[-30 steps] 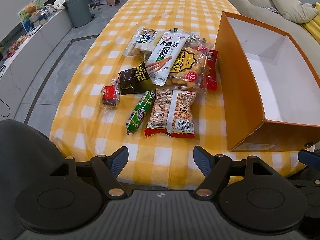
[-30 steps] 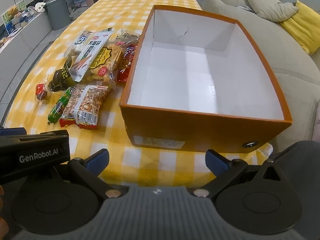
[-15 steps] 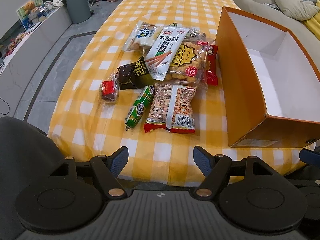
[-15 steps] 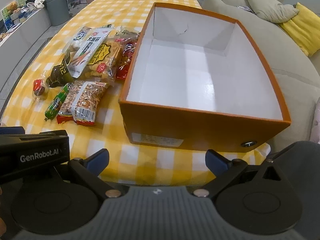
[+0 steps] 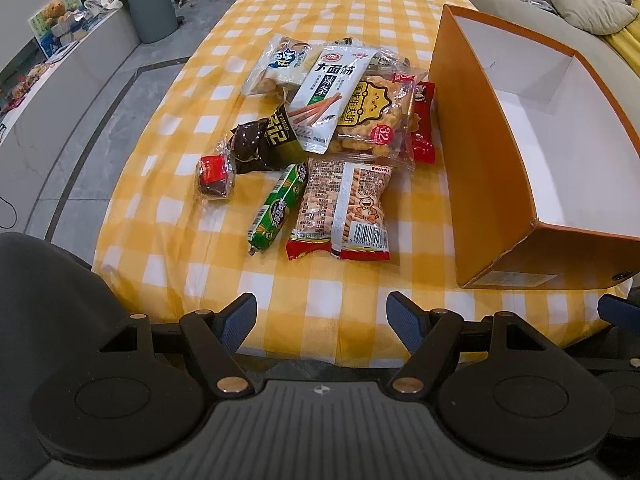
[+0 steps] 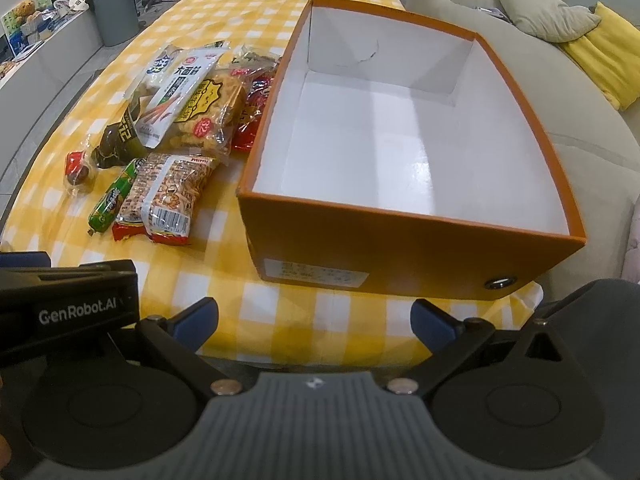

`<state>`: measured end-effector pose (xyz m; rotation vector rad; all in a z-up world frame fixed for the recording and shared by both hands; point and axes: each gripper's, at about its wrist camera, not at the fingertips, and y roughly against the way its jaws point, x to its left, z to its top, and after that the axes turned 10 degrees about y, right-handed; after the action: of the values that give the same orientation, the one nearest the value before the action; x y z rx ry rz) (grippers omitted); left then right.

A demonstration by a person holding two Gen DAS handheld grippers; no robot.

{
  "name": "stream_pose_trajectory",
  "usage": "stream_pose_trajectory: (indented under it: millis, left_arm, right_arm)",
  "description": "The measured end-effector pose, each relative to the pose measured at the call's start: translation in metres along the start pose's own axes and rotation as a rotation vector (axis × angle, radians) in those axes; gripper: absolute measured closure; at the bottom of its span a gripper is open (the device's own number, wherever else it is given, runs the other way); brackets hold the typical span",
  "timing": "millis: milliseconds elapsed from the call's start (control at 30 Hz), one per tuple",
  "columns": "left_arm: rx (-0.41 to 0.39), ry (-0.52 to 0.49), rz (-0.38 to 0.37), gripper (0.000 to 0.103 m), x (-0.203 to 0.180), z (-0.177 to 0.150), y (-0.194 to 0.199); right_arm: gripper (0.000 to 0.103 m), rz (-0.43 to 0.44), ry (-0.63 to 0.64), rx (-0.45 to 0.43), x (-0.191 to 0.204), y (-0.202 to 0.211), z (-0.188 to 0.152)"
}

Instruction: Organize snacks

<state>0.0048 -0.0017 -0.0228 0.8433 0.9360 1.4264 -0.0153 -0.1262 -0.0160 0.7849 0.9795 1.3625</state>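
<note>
Left wrist: crinkly foil and clear plastic snack packets point(image 5: 344, 120), a green sausage-shaped tube point(image 5: 277, 208), heaped on checked-cloth surface point(image 5: 168, 216) beside rectangular orange cardboard box point(image 5: 480, 152); left tongs point(image 5: 321, 320) released. Right wrist: glossy white box interior bare; right tongs point(image 6: 314, 320) spread, gripping nothing.

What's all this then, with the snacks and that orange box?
A person holds a two-finger gripper in each hand above the near edge of a table with a yellow checked cloth. The left gripper and right gripper are both open and hold nothing. A pile of snack packets lies loose beside an orange box, which is empty. The sorting has not started yet.
</note>
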Motion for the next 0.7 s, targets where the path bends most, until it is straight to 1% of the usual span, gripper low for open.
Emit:
stream_pose_trajectory:
  millis: [400,533,700]
  left_arm:
    - [-0.002,-0.008,-0.007,0.016,0.001,0.000,0.001]
    - [-0.007,-0.010,-0.024,0.016,0.001,0.000,0.004]
    - [-0.025,-0.010,-0.051,0.016,0.005,0.002,0.010]
  right_arm:
    - [0.003,0.009,-0.008,0.004,0.000,-0.001,0.000]
    - [0.003,0.013,-0.015,0.014,0.000,-0.003,-0.001]
    - [0.003,0.016,-0.012,-0.009,0.000,0.001,-0.001]
